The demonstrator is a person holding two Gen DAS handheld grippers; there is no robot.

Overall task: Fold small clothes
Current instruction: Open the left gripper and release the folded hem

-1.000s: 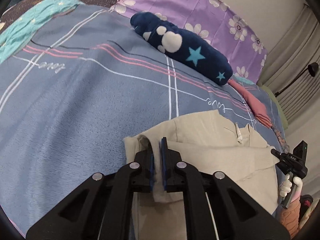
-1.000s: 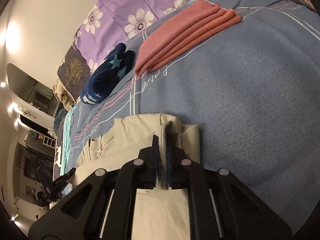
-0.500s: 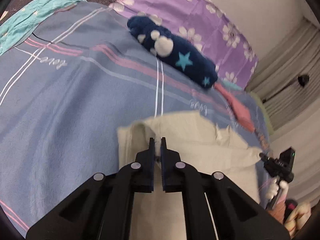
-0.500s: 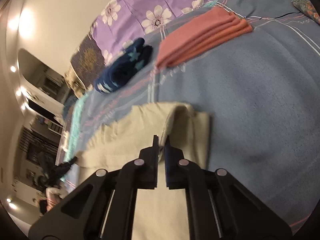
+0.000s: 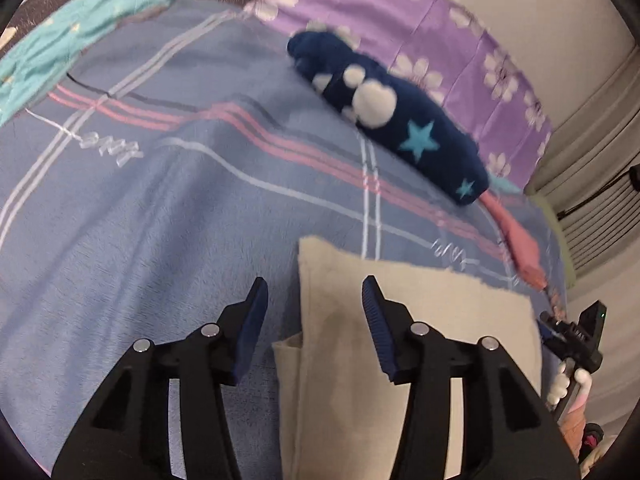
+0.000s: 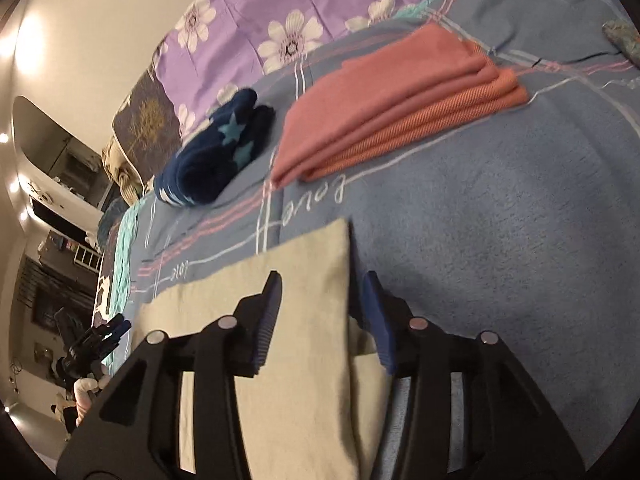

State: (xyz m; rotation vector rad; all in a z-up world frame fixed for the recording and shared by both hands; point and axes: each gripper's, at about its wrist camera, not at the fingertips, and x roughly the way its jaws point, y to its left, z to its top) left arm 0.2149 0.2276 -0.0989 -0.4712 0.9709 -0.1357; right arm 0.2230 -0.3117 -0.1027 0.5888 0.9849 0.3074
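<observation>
A beige garment (image 5: 440, 320) lies folded flat on the blue blanket (image 5: 160, 240). My left gripper (image 5: 315, 286) hovers over its left corner. Its jaws are opening, and the cloth's edge lies below the gap, touched by neither pad. In the right wrist view the same garment (image 6: 312, 252) shows its right corner, with my right gripper (image 6: 322, 278) over it. Those jaws are opening too, and the pads are clear of the cloth. The right gripper (image 5: 576, 336) also shows at the garment's far side, and the left gripper (image 6: 92, 340) likewise.
A folded navy star-print garment (image 5: 400, 120) and a folded pink stack (image 6: 400, 104) lie further back on the blue blanket (image 6: 500, 240). A purple flowered cover (image 5: 420, 20) lies behind them. A teal cloth (image 5: 80, 36) sits at the far left.
Both grippers were shut on the beige garment's raised fold. They carried it over, laid it flat and let go, and both sets of jaws now stand apart.
</observation>
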